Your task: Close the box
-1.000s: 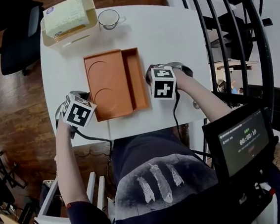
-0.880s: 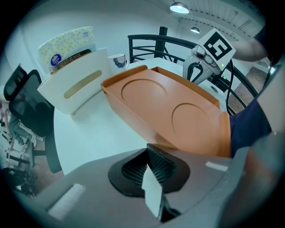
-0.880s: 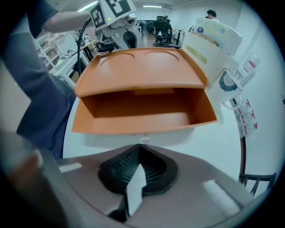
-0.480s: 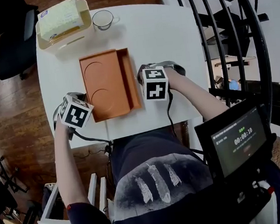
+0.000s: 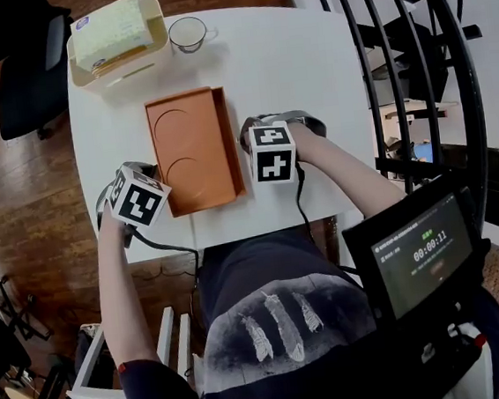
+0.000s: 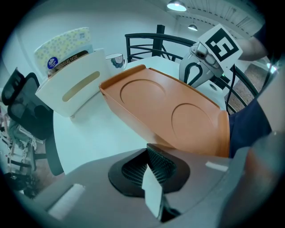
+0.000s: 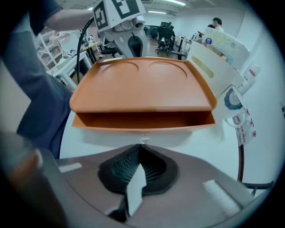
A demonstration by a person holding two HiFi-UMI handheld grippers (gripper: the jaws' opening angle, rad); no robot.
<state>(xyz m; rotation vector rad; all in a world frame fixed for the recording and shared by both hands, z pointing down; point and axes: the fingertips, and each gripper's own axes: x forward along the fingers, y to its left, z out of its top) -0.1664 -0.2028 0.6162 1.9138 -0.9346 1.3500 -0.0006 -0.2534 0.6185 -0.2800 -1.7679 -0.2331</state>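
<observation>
**Head view.** The orange box point(image 5: 193, 147) lies on the white worktop point(image 5: 305, 55) between the two pairs of fingers. The left gripper point(image 5: 140, 197) is just beside the box's near left corner. The right gripper point(image 5: 268, 150) is just beside its right long side. From above the lid seems to cover the base, with only a thin strip of wall showing along the side facing the right fingers. Well beyond both pairs of fingers stand a tissue holder point(image 5: 117, 40) and a glass cup point(image 5: 188, 34). Only this view shows the monitor point(image 5: 423, 251) at the person's right side.

**Left gripper view.** The left gripper point(image 6: 151, 156) has its fingers pressed together with nothing between them. The box point(image 6: 169, 118) fills the space straight ahead of the tips, and I cannot tell whether it touches them. Its lid is smooth, with two shallow round recesses. The right gripper point(image 6: 193, 73) stands past the box, ahead and to the right. The holder point(image 6: 73, 82) and cup point(image 6: 116, 60) are ahead and to the left.

**Right gripper view.** The right gripper point(image 7: 140, 149) is also closed on nothing. This view alone shows a narrow dark gap under the lid of the box point(image 7: 142, 89), along the side facing the fingers, so the lid is not fully down. The left gripper point(image 7: 129, 42) is beyond the box. The holder point(image 7: 213, 62) and cup point(image 7: 231, 100) are ahead and to the right.
</observation>
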